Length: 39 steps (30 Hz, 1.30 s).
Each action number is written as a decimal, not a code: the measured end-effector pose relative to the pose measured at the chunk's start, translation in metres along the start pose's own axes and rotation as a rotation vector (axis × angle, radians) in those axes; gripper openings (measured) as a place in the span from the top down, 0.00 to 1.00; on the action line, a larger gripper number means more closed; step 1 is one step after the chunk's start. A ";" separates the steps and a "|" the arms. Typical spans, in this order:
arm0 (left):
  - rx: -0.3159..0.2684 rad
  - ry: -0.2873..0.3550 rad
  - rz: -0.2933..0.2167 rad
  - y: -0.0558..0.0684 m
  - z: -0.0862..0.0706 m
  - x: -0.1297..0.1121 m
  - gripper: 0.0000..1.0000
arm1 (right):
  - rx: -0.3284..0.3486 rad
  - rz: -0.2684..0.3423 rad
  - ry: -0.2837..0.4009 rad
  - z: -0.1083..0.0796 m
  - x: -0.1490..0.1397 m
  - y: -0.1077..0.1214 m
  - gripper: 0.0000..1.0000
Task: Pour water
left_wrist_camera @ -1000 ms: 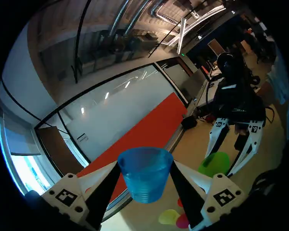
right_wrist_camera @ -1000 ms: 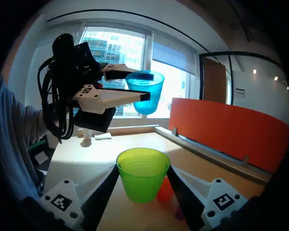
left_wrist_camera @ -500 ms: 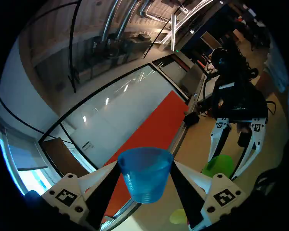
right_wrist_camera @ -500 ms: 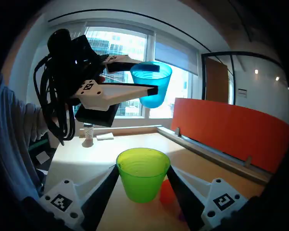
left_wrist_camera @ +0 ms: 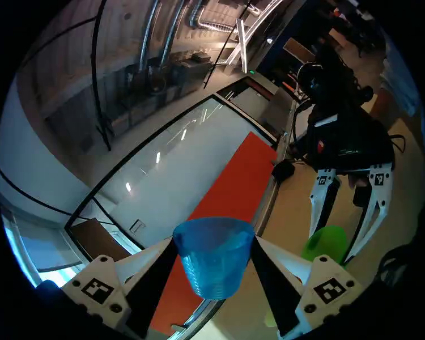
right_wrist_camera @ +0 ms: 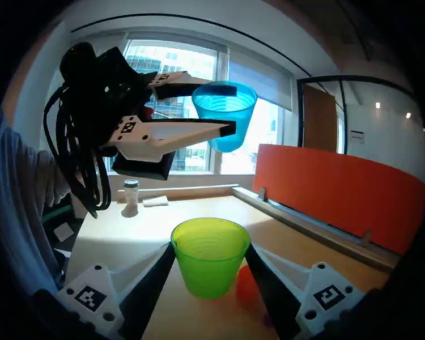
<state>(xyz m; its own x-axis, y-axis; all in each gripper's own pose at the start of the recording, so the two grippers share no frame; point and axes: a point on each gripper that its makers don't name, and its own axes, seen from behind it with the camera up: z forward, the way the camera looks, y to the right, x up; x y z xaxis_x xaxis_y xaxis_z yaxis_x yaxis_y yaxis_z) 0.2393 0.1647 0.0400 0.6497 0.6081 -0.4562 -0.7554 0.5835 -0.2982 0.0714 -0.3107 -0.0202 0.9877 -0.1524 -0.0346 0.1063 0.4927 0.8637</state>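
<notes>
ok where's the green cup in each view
Left gripper view: the green cup is at lower right, between the fingers of the far right gripper.
Right gripper view: bottom centre, between that gripper's own fingers.
Shared landmark: the orange partition.

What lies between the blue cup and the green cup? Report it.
Only open air, in the right gripper view: blue cup above, green cup below.

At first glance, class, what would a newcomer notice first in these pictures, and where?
A blue cup, clamped in the left gripper, hangs tilted high before the bright window. Below it, the right gripper holds a green cup over the pale table, with an orange partition along the right.
</notes>
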 end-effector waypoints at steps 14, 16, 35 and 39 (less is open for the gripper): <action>0.011 0.015 0.093 0.001 0.001 0.008 0.14 | 0.003 -0.002 0.004 0.002 0.002 0.002 0.09; 0.011 0.015 0.103 0.001 0.002 0.009 0.14 | 0.003 -0.002 0.005 0.001 0.002 0.002 0.09; 0.029 0.023 0.200 -0.003 0.004 0.017 0.14 | 0.001 -0.004 0.008 0.000 0.005 0.004 0.09; 0.031 0.022 0.221 -0.004 0.004 0.017 0.14 | 0.001 -0.006 0.009 0.000 0.006 0.004 0.09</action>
<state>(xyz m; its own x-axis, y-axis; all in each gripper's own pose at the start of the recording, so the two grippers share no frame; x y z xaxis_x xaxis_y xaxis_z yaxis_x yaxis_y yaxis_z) 0.2534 0.1750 0.0363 0.4664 0.7112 -0.5260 -0.8760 0.4538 -0.1632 0.0773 -0.3096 -0.0164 0.9881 -0.1475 -0.0438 0.1116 0.4908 0.8641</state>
